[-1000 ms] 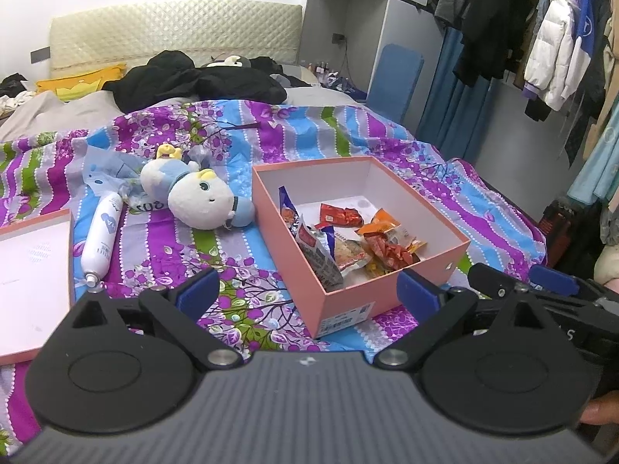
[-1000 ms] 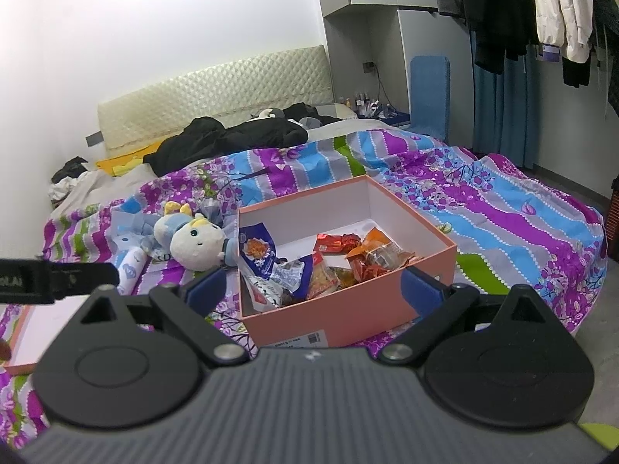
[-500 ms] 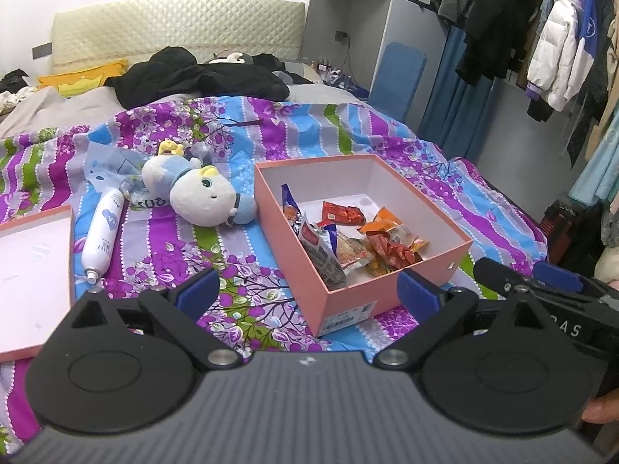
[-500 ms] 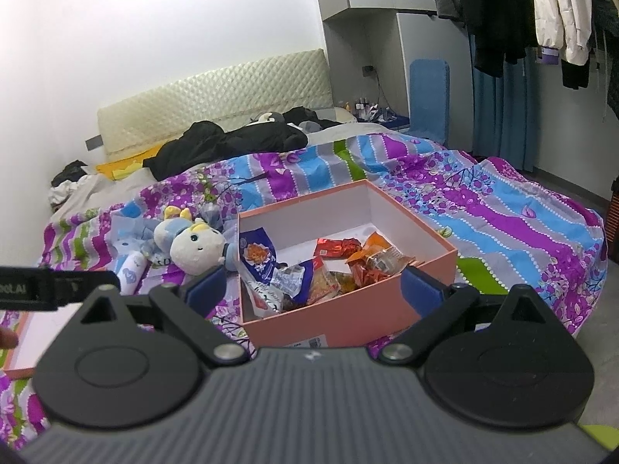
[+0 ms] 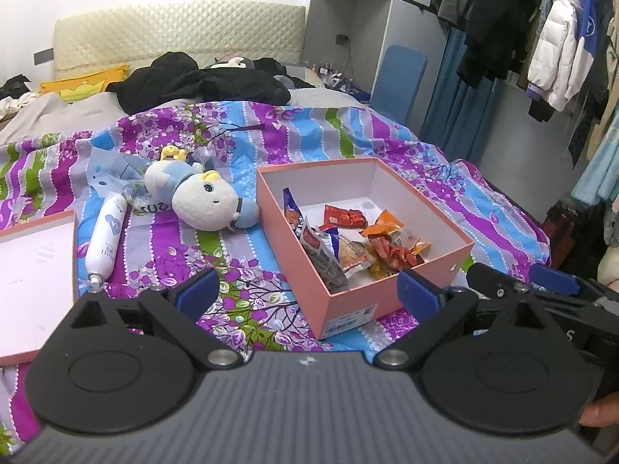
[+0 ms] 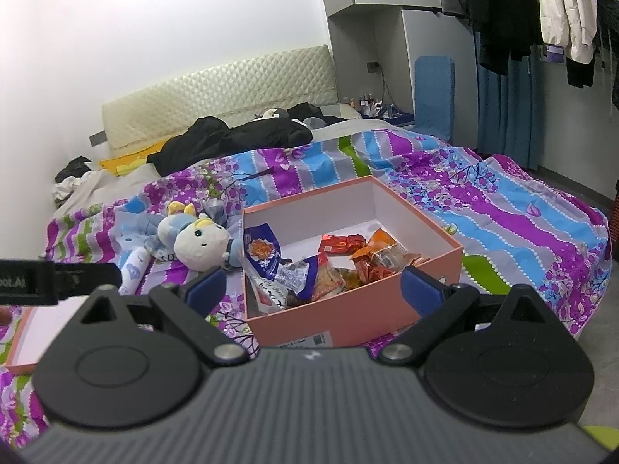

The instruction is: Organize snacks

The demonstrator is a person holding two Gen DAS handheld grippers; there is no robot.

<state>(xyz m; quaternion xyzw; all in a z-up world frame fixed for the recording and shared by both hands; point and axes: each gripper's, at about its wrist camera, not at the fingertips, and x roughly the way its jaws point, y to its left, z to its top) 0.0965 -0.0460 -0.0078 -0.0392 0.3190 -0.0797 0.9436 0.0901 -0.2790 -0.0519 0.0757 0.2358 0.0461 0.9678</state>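
Both claws, left claw point(image 5: 307, 295) and right claw point(image 6: 313, 284), gape before pink box point(image 6: 348, 313).

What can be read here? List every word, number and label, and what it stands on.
"802", roughly: on the cloth beside the plush toy.
"ooLAI", cut off at the edge: on the black bar.
Too small or blurred to read: the sticker on the pink box, the white tube, the snack packets.

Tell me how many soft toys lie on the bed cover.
1. The soft toy lies on the bed cover, left of the pink box. Others may be hidden.
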